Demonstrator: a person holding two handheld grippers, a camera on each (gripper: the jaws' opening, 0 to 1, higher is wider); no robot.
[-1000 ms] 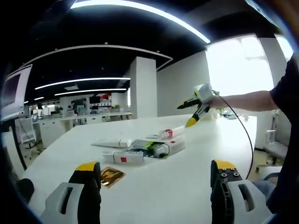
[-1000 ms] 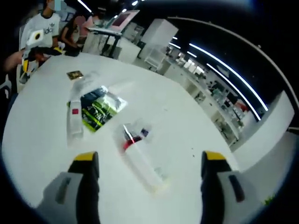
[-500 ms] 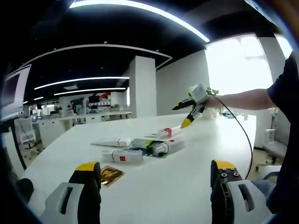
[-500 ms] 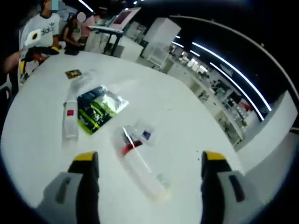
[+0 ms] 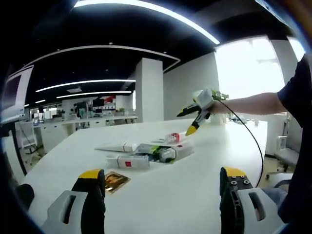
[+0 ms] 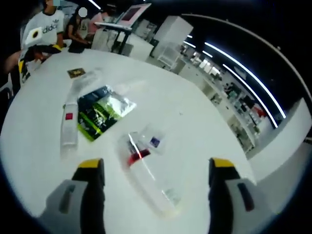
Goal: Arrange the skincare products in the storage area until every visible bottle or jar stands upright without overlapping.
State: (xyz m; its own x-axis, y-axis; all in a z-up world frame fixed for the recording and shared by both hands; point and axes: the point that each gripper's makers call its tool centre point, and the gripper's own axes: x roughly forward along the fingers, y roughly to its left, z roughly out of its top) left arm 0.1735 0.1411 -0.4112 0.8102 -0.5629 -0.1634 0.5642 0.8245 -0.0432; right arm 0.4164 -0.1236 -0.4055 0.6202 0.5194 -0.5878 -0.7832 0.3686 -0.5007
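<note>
While both tools hang above the broad white bench (image 5: 161, 195), the skincare products lie flat in a loose cluster near its middle, none of them upright. In the left gripper view, the left tool (image 5: 163, 195) has its yellow-tipped jaws wide apart with nothing between them, low over the near edge of the bench. Just ahead of its left jaw lies a small gold and brown sachet (image 5: 115, 180). Farther in lies a long white tube with a red square mark (image 5: 128, 162) on its side, and behind it a flatter white tube (image 5: 117, 147). Touching these is a dark green and lime foil packet (image 5: 148, 151), with a clear plastic-wrapped bottle with a red band (image 5: 174, 138) at the far side. The right tool (image 5: 187, 123) reaches in from the right, held by a person's hand (image 5: 220, 105) at the end of a bare forearm, its jaws pointing down over the clear bottle, apart from it. In the right gripper view, the right tool (image 6: 151, 195) is also spread open and empty, the clear wrapped bottle (image 6: 146, 168) lying on its side straight ahead between the jaws. The green packet (image 6: 100, 114) and the red-marked tube (image 6: 68, 127) lie beyond it to the left, side by side.
</note>
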